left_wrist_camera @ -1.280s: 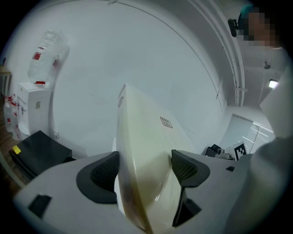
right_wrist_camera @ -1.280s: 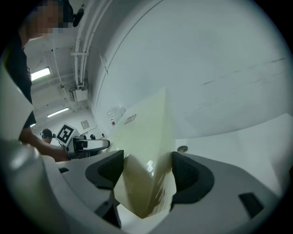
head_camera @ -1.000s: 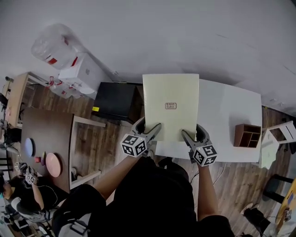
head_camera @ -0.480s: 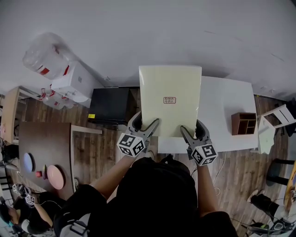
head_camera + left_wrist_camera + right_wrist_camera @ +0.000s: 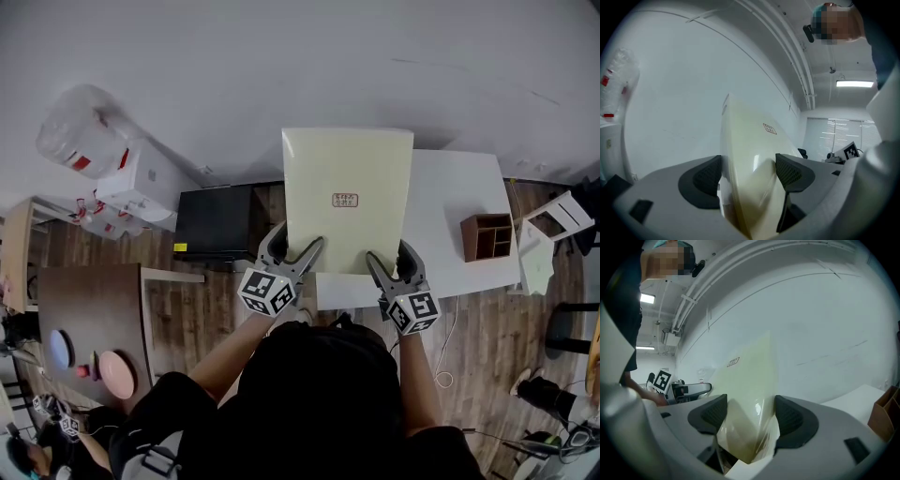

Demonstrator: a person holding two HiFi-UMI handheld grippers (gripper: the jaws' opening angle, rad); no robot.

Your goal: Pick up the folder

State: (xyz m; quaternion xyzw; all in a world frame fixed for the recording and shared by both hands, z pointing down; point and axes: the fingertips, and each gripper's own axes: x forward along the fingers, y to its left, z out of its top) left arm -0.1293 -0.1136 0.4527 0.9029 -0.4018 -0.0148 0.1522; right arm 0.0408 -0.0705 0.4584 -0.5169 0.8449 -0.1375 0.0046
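Observation:
A pale yellow folder (image 5: 347,199) with a small label at its middle is held up in the air over the left part of the white table (image 5: 459,225). My left gripper (image 5: 298,260) is shut on the folder's near left corner, my right gripper (image 5: 386,265) on its near right corner. In the left gripper view the folder (image 5: 749,168) stands edge-on between the dark pads (image 5: 705,178). The right gripper view shows the folder (image 5: 747,394) pinched between its pads (image 5: 790,416) the same way.
A small brown wooden organiser (image 5: 486,236) stands on the table at the right. A black cabinet (image 5: 217,221) sits left of the table, and a water dispenser (image 5: 112,169) stands against the wall. White chairs (image 5: 553,225) are at the far right, a brown table (image 5: 94,319) at the left.
The folder has stayed in both grippers. The view has shifted a little, so the floor and furniture slid down and left while the folder's top edge rose slightly.

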